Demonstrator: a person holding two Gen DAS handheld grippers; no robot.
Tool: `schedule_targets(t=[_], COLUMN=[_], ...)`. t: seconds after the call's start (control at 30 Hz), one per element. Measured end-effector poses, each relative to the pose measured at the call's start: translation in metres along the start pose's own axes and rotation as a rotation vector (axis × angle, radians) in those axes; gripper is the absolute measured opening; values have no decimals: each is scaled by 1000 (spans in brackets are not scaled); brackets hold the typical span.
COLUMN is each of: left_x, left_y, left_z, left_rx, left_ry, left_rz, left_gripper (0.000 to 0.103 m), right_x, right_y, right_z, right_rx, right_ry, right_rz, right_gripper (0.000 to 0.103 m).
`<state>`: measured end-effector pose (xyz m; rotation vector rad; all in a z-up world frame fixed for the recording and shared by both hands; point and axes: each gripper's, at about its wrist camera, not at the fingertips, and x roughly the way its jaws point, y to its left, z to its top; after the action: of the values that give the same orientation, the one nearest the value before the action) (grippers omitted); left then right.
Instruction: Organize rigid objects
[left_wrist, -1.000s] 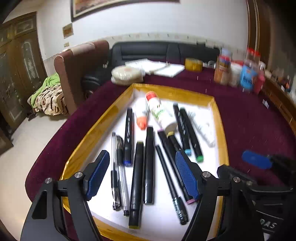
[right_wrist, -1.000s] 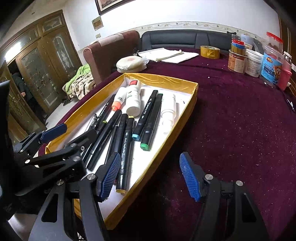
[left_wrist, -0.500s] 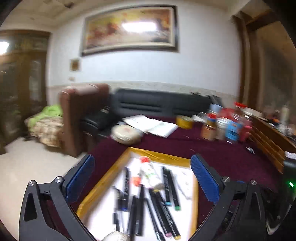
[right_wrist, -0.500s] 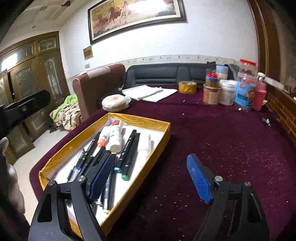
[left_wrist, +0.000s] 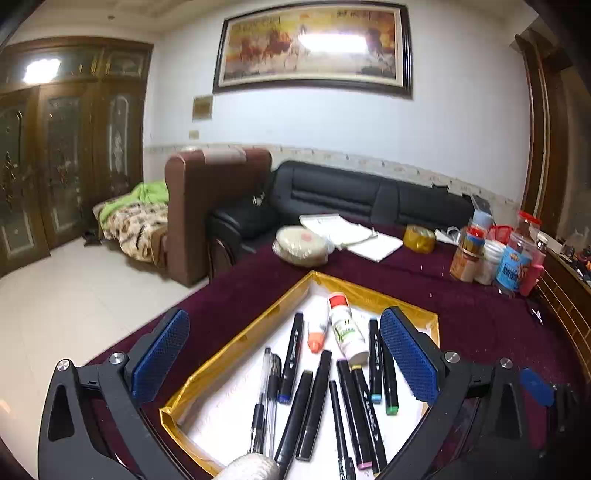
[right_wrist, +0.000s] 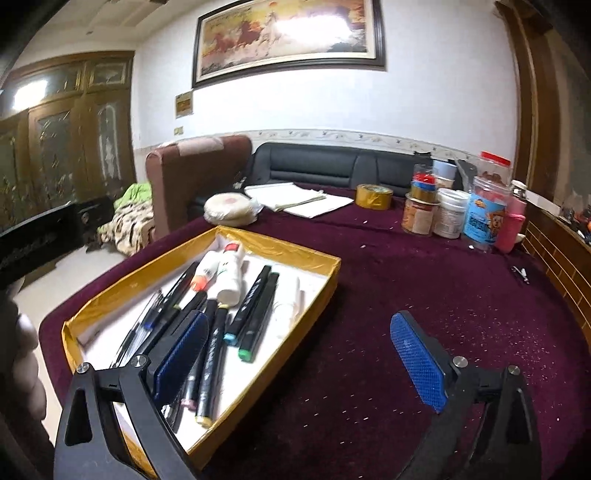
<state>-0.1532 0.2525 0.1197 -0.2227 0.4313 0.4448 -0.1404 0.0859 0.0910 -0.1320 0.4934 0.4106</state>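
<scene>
My left gripper (left_wrist: 284, 354) hangs above the gold-rimmed tray (left_wrist: 258, 325), spread wide and empty. My right gripper (right_wrist: 299, 354), whose jaws have just been opening, grasps nothing near the tray's right edge. Markers (left_wrist: 314, 398) lie side by side in the tray, apparently sorted. Past them rest two white bottles (left_wrist: 343, 328), and beyond the tray, jars (right_wrist: 484, 210).
</scene>
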Motion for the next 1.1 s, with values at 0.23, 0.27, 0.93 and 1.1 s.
schedule_targets(t=[0.23,0.27,0.93,1.1], left_x=[13,12,35,42], left_y=[8,10,36,38], left_z=[-12,-13,-19,-20], left_rx=[-3,-12,-77,-87], left_ry=[93,100,194,221], left_rz=[15,17,34,36], left_gripper=[103,103,103,103], right_x=[7,8,21,22], right_y=[24,26,47,50], right_z=[-7,-8,-12,-12], right_rx=[-72,-81,-120,-127], right_ry=[39,45,110,116], right_rz=[27,30,43,44], right_gripper=[98,98,98,98])
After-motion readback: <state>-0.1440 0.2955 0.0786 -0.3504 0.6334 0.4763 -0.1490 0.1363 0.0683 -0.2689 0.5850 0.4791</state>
